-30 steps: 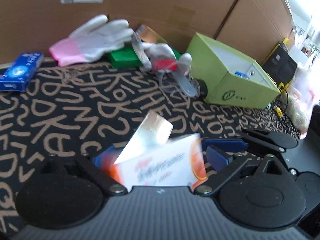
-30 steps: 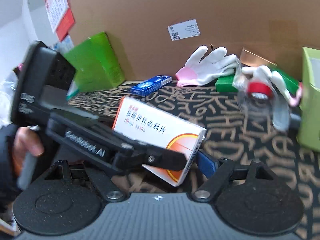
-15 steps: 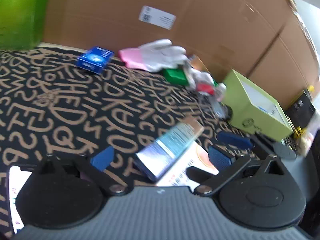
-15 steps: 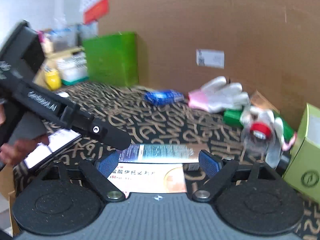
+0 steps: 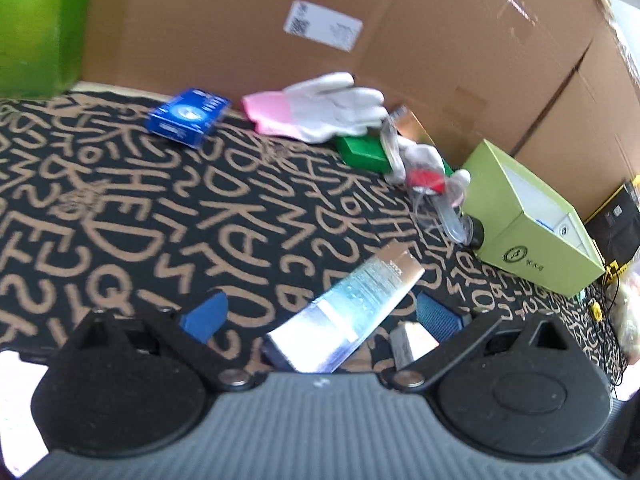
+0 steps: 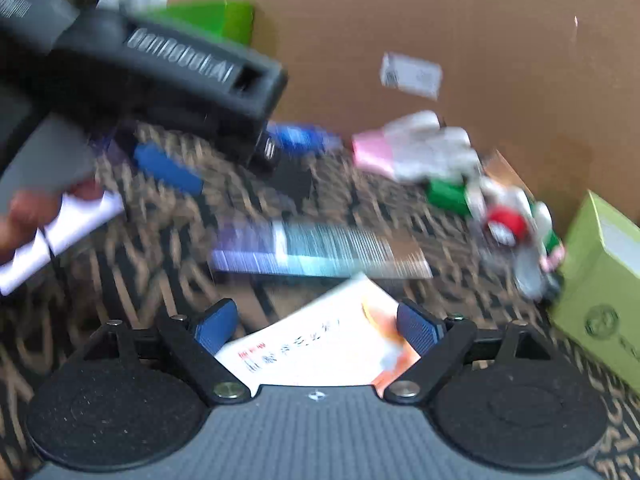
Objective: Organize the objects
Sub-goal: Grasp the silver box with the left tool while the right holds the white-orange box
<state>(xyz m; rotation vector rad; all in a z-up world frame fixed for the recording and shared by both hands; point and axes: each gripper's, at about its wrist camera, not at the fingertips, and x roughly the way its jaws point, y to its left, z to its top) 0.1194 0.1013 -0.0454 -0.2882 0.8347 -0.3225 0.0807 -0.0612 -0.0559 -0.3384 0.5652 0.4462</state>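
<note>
My left gripper (image 5: 318,312) is open above the patterned cloth, and a long silver-blue box (image 5: 346,322) lies loose on the cloth between its fingers. My right gripper (image 6: 316,322) is open around a white and orange medicine box (image 6: 320,350), which lies between the blue pads; whether they touch it is unclear. The silver-blue box (image 6: 320,254) also shows in the right wrist view, just beyond the medicine box. The left gripper's body (image 6: 160,76) crosses the upper left of that view.
At the back lie a blue box (image 5: 186,116), a white and pink glove (image 5: 320,110), a green box (image 5: 362,152) and a clear bottle with a red band (image 5: 430,184). An open light-green carton (image 5: 532,224) stands right. Cardboard boxes (image 5: 360,32) wall the back.
The left gripper has let go of the medicine box and pulled back to the left. The right gripper has swung toward the medicine box. The silver-blue box now lies on the cloth.
</note>
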